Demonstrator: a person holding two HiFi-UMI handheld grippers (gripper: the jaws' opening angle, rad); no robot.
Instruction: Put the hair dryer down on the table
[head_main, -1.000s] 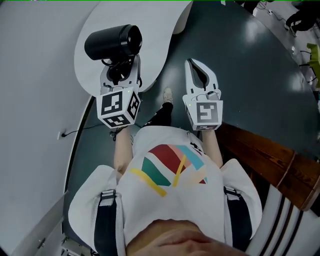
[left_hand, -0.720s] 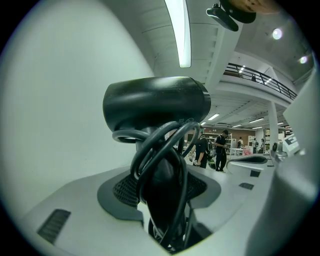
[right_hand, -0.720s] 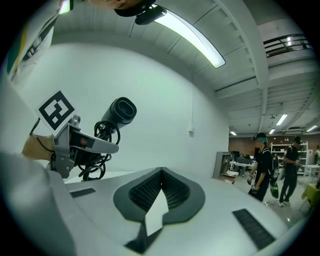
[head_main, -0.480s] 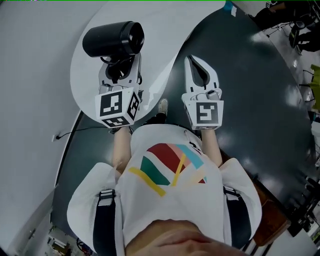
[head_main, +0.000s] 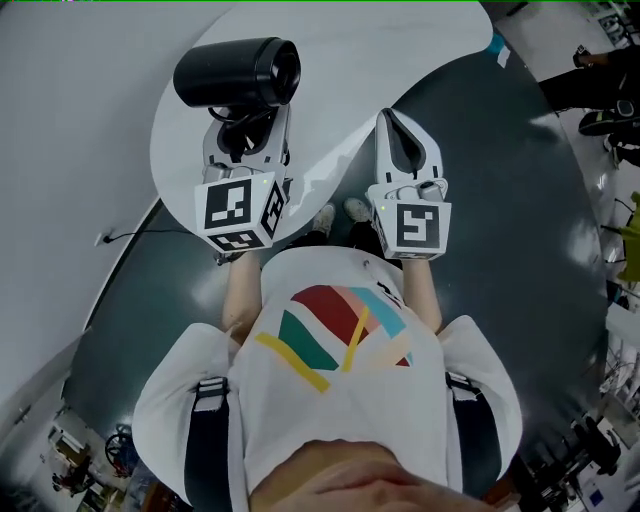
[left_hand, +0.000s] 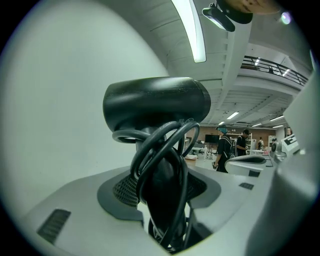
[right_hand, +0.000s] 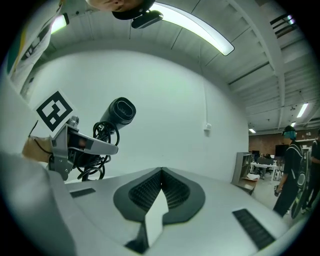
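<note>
In the head view the black hair dryer (head_main: 237, 72) has its barrel lying crosswise above the white round table (head_main: 340, 60). My left gripper (head_main: 246, 128) is shut on the dryer's handle and its coiled black cord. The left gripper view shows the hair dryer (left_hand: 155, 102) upright, with handle and cord loops filling the gap between the jaws of the left gripper (left_hand: 161, 187). My right gripper (head_main: 394, 120) hangs beside it over the table's edge, tips together, holding nothing. From the right gripper view the hair dryer (right_hand: 119, 112) and left gripper (right_hand: 82, 145) show at the left; the right gripper (right_hand: 161, 172) is shut.
Dark floor (head_main: 520, 200) surrounds the table, and a white wall (head_main: 60, 120) stands at the left with a cable (head_main: 130, 235) at its foot. The person's shoes (head_main: 335, 212) stand at the table's near edge. People (left_hand: 223, 145) and desks are far off in the hall.
The person has turned and stepped up to the table. Both grippers now reach further over the white tabletop. The dryer stays in the left gripper; the right stays shut.
</note>
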